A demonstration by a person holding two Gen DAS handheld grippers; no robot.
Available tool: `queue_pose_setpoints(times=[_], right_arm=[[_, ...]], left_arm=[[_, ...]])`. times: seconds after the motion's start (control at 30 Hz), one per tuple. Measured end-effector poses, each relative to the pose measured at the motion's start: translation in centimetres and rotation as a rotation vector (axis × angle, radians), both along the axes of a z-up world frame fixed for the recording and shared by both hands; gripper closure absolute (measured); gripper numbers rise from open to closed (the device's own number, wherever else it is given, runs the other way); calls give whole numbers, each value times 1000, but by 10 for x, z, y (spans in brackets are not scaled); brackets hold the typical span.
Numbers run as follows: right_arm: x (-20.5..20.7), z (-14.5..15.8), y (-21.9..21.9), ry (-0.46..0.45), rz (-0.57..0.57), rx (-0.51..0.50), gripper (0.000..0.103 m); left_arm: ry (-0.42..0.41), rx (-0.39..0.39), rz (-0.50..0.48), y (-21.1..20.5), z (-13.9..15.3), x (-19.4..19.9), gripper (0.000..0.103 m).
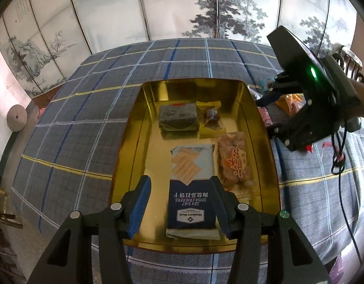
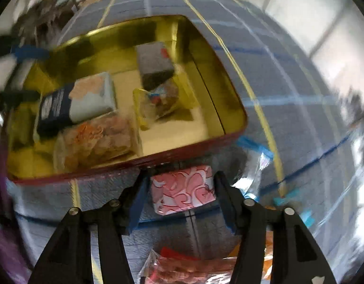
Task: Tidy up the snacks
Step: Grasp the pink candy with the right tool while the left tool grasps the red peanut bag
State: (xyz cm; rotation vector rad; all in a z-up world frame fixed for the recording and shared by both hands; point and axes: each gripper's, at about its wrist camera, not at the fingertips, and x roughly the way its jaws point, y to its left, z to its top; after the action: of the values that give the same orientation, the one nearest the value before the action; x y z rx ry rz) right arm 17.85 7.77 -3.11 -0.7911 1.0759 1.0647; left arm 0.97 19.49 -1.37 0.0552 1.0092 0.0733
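Observation:
A gold tin tray [image 1: 139,127] stands on the plaid cloth and holds several snacks. These are a grey block [image 1: 177,117], a yellow-wrapped sweet [image 1: 211,118], a clear bag with orange writing [image 1: 234,161] and a blue soda cracker pack [image 1: 193,196]. My left gripper [image 1: 182,203] hovers open over the cracker pack, its left pad clear of the pack. My right gripper [image 2: 182,201], also in the left wrist view [image 1: 267,113], is outside the tray's right wall [image 2: 134,165]. It is open around a pink patterned packet [image 2: 183,190] lying on the cloth.
More loose snacks lie on the cloth by the right gripper: a red and orange packet [image 2: 182,267] and a clear bag with a blue strip [image 2: 255,165]. A painted folding screen [image 1: 182,7] stands behind the table. The right gripper's cable [image 1: 340,161] hangs over the cloth.

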Motion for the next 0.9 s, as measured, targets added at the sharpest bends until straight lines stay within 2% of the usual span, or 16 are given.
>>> queue_pose_setpoints(times=[0.03,0.13,0.2,0.23,0.3,0.37,0.43,0.5,0.57,0.63,0.73,0.8,0.9], right_arm=[[2,-1,-3,17,-32,20,56],[-11,2,-11,-24,-122,44,59],[-28,16,-25,-56,-170,119,60],[-43,30,-43,-67,-235,202,60],[-63,46,-75,-114,-352,281,60],[-87,54,-125,-147,-519,349,60],[-99,49,-169,-221,-677,317,60],[-109,40,-222,-237,-867,292,60],[-115,35,-257,-270,-985,271,60],[-118,31,-284,-303,-1063,245,60],[-111,20,-314,-303,-1162,236,60],[-108,10,-323,-299,-1212,235,60],[-113,-1,-334,-273,-1237,297,60]], left_arm=[[6,2,3,0,-1,1,51],[9,0,15,1,0,2,51],[4,0,20,2,4,2,51],[-8,-4,22,2,8,0,51],[-27,-10,18,-1,15,-4,51],[-34,-10,-8,-10,21,-7,51],[-31,-8,-57,-26,27,-10,51],[-26,-20,-114,-44,31,-11,51],[-8,-44,-155,-59,33,-10,51],[5,-74,-199,-75,33,-7,51],[20,-116,-265,-98,35,4,51],[35,-144,-323,-115,33,17,46],[40,-89,-372,-141,27,42,46]])
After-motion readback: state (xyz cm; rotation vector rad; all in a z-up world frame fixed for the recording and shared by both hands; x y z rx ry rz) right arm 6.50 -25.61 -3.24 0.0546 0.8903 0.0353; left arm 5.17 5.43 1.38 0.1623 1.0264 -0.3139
